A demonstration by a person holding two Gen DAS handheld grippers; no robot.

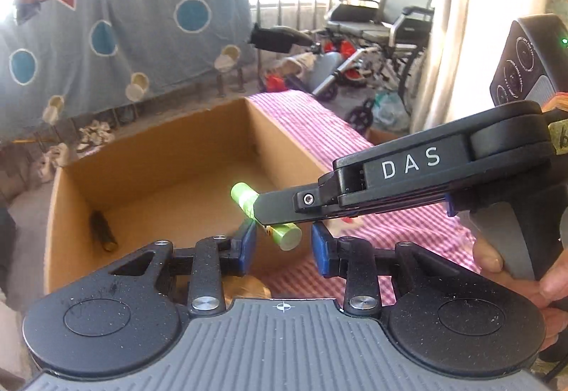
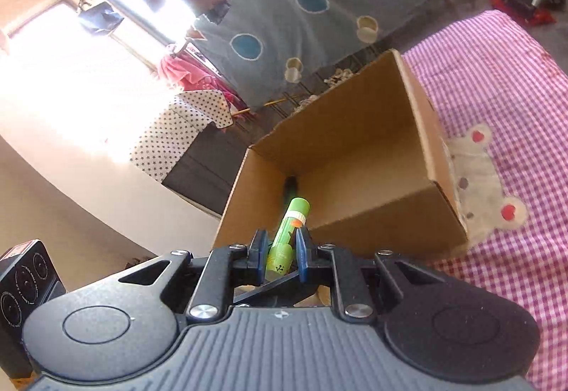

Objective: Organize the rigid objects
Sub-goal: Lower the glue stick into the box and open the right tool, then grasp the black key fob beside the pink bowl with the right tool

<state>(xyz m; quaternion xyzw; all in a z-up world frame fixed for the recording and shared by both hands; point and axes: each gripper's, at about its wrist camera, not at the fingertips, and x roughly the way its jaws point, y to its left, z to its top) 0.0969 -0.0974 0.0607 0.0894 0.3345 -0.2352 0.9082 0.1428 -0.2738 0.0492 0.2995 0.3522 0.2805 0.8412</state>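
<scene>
I'm carrying green tube [image 2: 287, 234] in right tongs [image 2: 282, 249] – left tongs [image 1: 284, 245] narrow, seemingly empty – releasing low inside box [image 2: 419, 128].

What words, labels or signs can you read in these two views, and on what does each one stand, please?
"DAS": white capitals on the side of the right gripper, seen from the left wrist.
Ringed print on the black device: too small to read.
Print on the green tube held in the right gripper's jaws: too blurred to read.
Red-and-white sticker on the black device in the right wrist view: unreadable.
Cardboard box: no text visible.
</scene>
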